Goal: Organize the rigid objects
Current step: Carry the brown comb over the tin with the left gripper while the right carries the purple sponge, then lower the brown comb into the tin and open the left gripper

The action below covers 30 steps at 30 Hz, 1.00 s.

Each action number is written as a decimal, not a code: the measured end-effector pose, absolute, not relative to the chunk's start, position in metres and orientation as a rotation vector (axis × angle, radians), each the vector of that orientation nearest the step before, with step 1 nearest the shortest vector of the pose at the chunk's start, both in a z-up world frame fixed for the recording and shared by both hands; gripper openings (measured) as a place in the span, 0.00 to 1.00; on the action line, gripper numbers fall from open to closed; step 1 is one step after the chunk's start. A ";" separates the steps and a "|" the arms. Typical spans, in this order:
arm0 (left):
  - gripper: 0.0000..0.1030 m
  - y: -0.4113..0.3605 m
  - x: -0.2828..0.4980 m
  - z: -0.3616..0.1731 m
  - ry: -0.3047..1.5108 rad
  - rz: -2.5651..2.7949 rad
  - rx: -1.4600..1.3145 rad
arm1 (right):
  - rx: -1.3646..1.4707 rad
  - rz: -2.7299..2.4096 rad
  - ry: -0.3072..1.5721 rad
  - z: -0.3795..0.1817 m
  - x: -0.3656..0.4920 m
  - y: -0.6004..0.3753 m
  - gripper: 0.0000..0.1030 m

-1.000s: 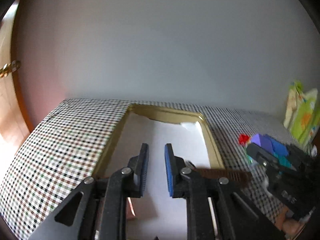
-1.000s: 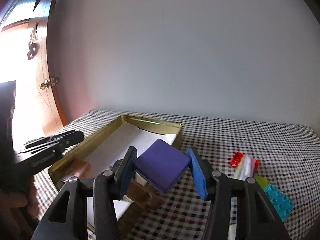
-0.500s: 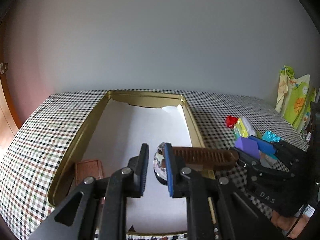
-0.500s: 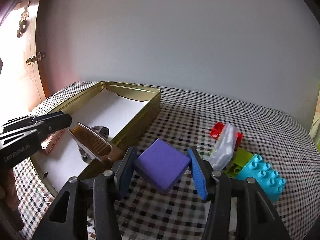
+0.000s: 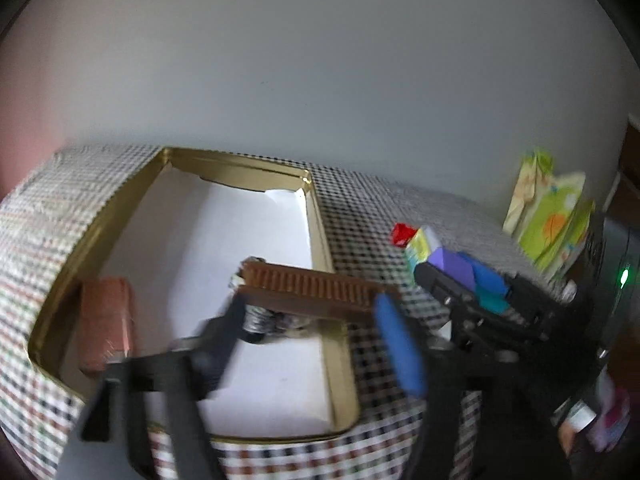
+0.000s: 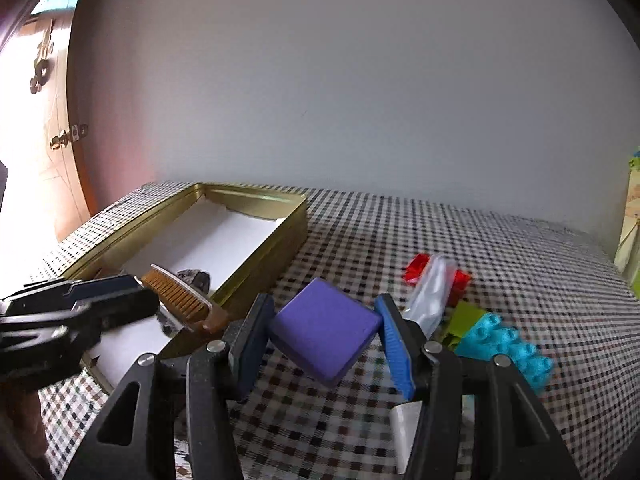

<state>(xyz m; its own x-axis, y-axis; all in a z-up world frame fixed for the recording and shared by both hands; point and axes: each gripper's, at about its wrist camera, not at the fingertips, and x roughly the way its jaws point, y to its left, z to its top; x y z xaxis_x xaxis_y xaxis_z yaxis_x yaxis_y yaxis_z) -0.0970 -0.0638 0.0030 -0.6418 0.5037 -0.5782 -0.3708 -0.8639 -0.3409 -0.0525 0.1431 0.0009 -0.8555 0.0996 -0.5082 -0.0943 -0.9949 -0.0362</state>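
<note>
A bench under a small-checked cloth (image 6: pixel 400 232) carries a long, shallow gold metal tin lined with white paper (image 5: pixel 326 240), and most of the sorting happens around it. Inside the tin, a brown plastic comb (image 5: pixel 316 294) lies slanted across the right rim, its handle end hanging over the edge, with a dark crumpled lump (image 5: pixel 260 322) under it and a reddish-brown flat block (image 5: pixel 105 320) by the left wall. The left gripper (image 5: pixel 308 340) is spreading its jaws, which stand wide on either side of the comb without pressing it. The right gripper (image 6: pixel 324 332) pinches a purple square block (image 6: pixel 324 330) by two opposite sides, tilted, above the cloth just outside the tin. Only the right wrist view shows clearly the loose pieces on the cloth: a turquoise studded brick (image 6: pixel 504 344), a lime piece (image 6: pixel 466 316), a red piece (image 6: pixel 416 268) and a clear plastic wrapper (image 6: pixel 432 292). Only the left view shows the green and yellow printed bag (image 5: pixel 552 216) at the bench's far right.
</note>
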 end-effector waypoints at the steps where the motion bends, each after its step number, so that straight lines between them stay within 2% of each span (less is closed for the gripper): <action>1: 0.74 -0.063 -0.097 0.003 -0.301 2.440 -0.955 | -0.798 2.934 -0.014 0.001 -0.053 0.145 0.53; 4: 0.73 -0.057 -0.100 0.002 -0.418 2.432 -1.005 | -0.785 2.937 -0.008 0.003 -0.051 0.150 0.53; 6: 0.67 -0.050 -0.102 0.001 -0.429 2.481 -1.030 | -0.776 2.940 0.005 0.004 -0.049 0.155 0.53; 9: 0.67 -0.033 -0.100 0.004 -0.271 2.562 -1.021 | -0.750 2.936 0.012 0.006 -0.047 0.162 0.53; 11: 0.69 -0.026 -0.097 0.004 -0.207 2.552 -1.015 | -0.729 2.926 0.008 0.007 -0.044 0.169 0.53; 16: 0.76 -0.019 -0.087 0.006 0.082 2.649 -0.911 | -0.718 2.920 0.048 0.004 -0.047 0.179 0.53; 18: 0.76 -0.019 -0.086 0.005 0.121 2.626 -0.919 | -0.717 2.923 0.060 0.004 -0.047 0.183 0.53; 21: 0.76 -0.026 -0.083 0.014 0.037 2.634 -0.870 | -0.713 2.930 0.088 0.002 -0.049 0.184 0.53; 26: 0.80 -0.009 -0.086 0.016 0.178 2.628 -0.873 | -0.712 2.938 0.111 0.001 -0.049 0.184 0.53; 30: 0.93 -0.008 -0.086 0.017 0.305 2.638 -0.838 | -0.693 2.936 0.119 0.004 -0.044 0.186 0.53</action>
<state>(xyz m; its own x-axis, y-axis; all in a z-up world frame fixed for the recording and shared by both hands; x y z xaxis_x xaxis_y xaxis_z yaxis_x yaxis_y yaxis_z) -0.0859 -0.0076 0.0166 -0.7617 0.2672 -0.5903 -0.3950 -0.9136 0.0961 -0.0444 0.1862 0.0039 -0.8874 0.1007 -0.4498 -0.1367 -0.9894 0.0483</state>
